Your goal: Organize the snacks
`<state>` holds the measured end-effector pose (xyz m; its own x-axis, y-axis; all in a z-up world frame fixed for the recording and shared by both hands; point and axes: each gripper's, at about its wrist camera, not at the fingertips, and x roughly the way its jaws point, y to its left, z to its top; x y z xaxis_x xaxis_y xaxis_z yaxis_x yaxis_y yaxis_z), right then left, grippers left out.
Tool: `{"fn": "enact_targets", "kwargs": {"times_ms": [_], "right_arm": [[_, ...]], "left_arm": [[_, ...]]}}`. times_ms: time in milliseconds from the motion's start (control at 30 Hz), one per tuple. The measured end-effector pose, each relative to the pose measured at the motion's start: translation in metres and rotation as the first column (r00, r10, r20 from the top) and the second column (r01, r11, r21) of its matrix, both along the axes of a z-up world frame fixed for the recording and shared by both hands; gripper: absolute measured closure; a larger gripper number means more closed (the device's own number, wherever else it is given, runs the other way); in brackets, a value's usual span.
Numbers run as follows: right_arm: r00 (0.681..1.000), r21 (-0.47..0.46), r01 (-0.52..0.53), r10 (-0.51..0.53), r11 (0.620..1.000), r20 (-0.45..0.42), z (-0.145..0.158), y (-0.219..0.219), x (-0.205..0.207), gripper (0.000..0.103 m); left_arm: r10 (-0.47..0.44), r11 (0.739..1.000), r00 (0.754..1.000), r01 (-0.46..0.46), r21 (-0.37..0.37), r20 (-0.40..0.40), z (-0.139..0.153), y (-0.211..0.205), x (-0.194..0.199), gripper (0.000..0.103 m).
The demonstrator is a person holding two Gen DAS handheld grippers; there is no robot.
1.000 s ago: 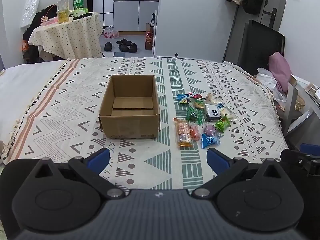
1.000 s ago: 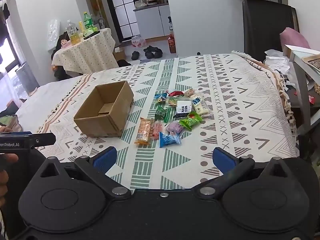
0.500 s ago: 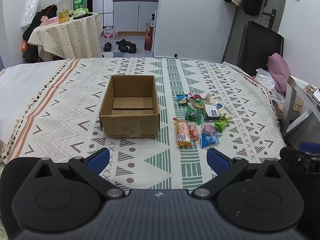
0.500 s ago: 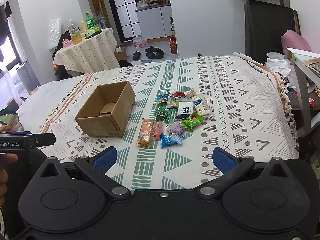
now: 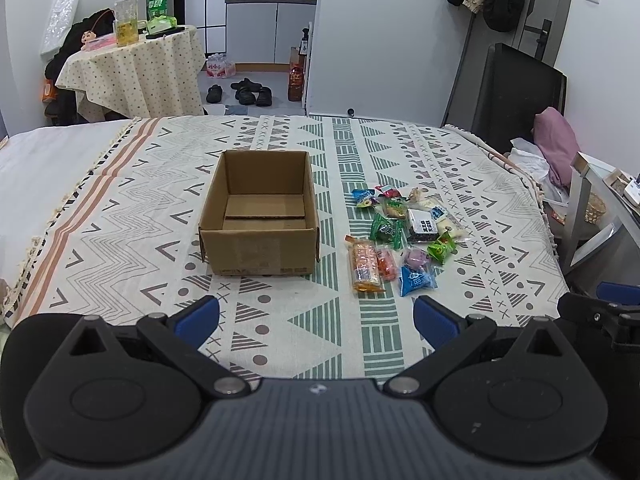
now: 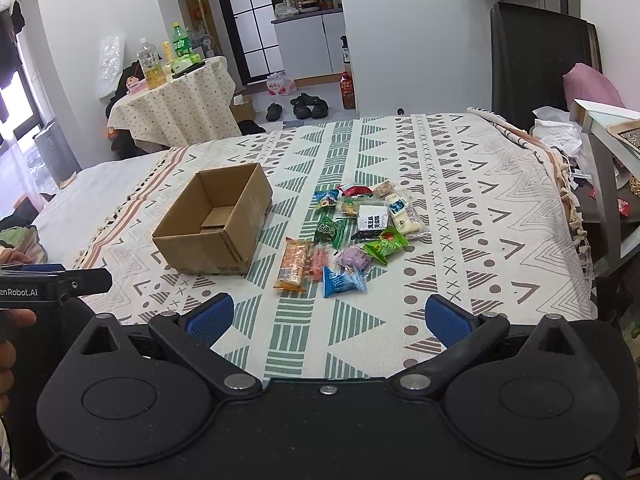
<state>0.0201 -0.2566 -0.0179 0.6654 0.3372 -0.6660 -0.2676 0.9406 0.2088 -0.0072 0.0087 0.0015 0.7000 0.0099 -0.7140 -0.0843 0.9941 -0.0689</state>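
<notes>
An open, empty cardboard box [image 5: 260, 216] stands on the patterned cloth [image 5: 160, 216]; it also shows in the right wrist view [image 6: 216, 226]. To its right lies a cluster of several wrapped snacks [image 5: 404, 240], among them an orange packet [image 5: 363, 265], a blue packet [image 5: 416, 278] and a black-and-white packet [image 5: 423, 225]. The cluster shows in the right wrist view [image 6: 352, 232] too. My left gripper [image 5: 316, 318] is open and empty, hovering near the front edge. My right gripper [image 6: 326, 316] is open and empty, just short of the blue packet [image 6: 342, 280].
A small round table [image 5: 132, 68] with bottles stands behind the cloth at the left. Shoes [image 5: 240, 92] lie on the floor. A dark chair [image 5: 516, 92] and a pink cushion [image 5: 556, 144] are at the right, beside a white stand [image 6: 608, 152].
Both grippers have drifted slightly forward; the box and snacks sit a little lower and nearer in view. Nothing was grasped or moved.
</notes>
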Motion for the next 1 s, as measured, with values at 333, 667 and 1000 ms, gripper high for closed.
{"fn": "enact_targets", "kwargs": {"times_ms": [333,667,1000], "right_arm": [[1.000,-0.001,0.000,0.000,1.000,0.001,0.0020,0.0006,0.0002,0.000],[1.000,-0.007,0.002,-0.002,1.000,0.002,0.0024,0.0004,-0.0002,0.000],[1.000,-0.013,-0.010,0.010,1.000,0.010,0.0023,0.0039,-0.0008,0.000]], "left_arm": [[0.000,1.000,1.000,0.000,-0.001,0.002,0.0005,-0.0003,-0.0012,0.000],[0.003,1.000,1.000,-0.003,-0.006,0.002,0.0007,0.0001,-0.0019,0.000],[0.003,1.000,1.000,-0.003,-0.012,0.001,0.0002,0.0045,-0.0036,0.000]]}}
